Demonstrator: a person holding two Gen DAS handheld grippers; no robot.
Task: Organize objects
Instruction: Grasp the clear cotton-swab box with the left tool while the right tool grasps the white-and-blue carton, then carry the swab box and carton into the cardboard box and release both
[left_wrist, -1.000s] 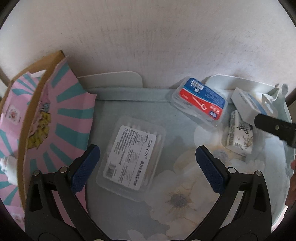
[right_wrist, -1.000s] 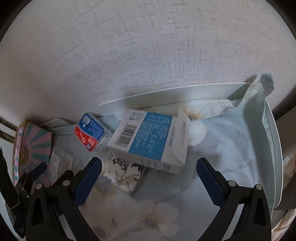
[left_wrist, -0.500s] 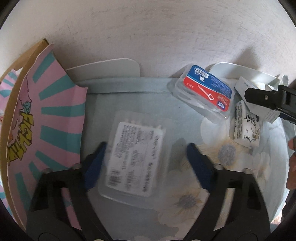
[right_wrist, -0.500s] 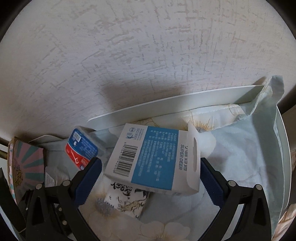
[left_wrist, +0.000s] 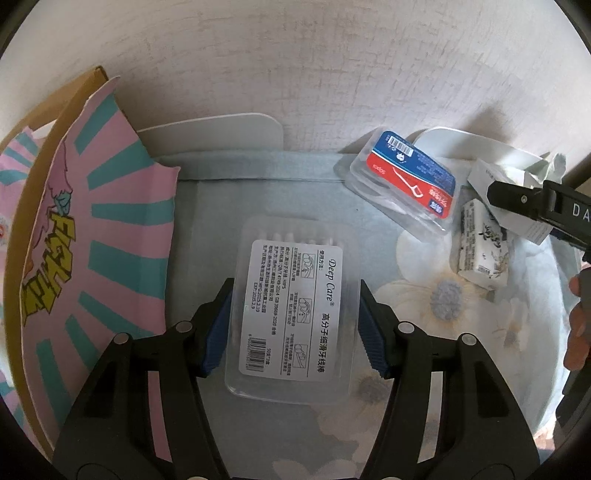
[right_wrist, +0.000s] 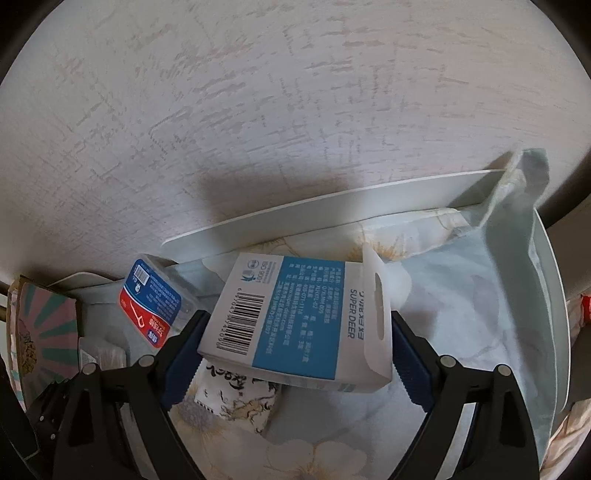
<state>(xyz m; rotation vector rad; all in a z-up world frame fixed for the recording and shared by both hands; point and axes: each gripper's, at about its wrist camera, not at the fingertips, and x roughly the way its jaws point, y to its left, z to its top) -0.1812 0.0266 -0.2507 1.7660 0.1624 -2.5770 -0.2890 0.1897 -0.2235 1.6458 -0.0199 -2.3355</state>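
Pale, rough-textured wall (left_wrist: 332, 66) backs a light blue cloth printed with white flowers (left_wrist: 303, 192), which lines a shallow white tray (left_wrist: 207, 127). From the left wrist view, the left gripper (left_wrist: 293, 326) points steeply down, its blue pads touching both long sides of a clear rectangular plastic case with a white printed label (left_wrist: 293, 314); the jaws are closing on it as it lies flat on the cloth. Leftward stands a pink and teal striped cardboard box (left_wrist: 103, 221). Farther right lie a clear floss-pick case with a red and blue label (left_wrist: 410, 184) and a small white packet with black brush lettering (left_wrist: 480, 251), with a black finger of the other gripper above it.

From the right wrist view, the right gripper (right_wrist: 295, 350) straddles a white and blue cardboard box with a barcode and hang tab (right_wrist: 295, 321), tilted over that lettered packet (right_wrist: 236, 398). Its jaws are closing, the pads at the box's two ends; whether both press yet is hard to tell.
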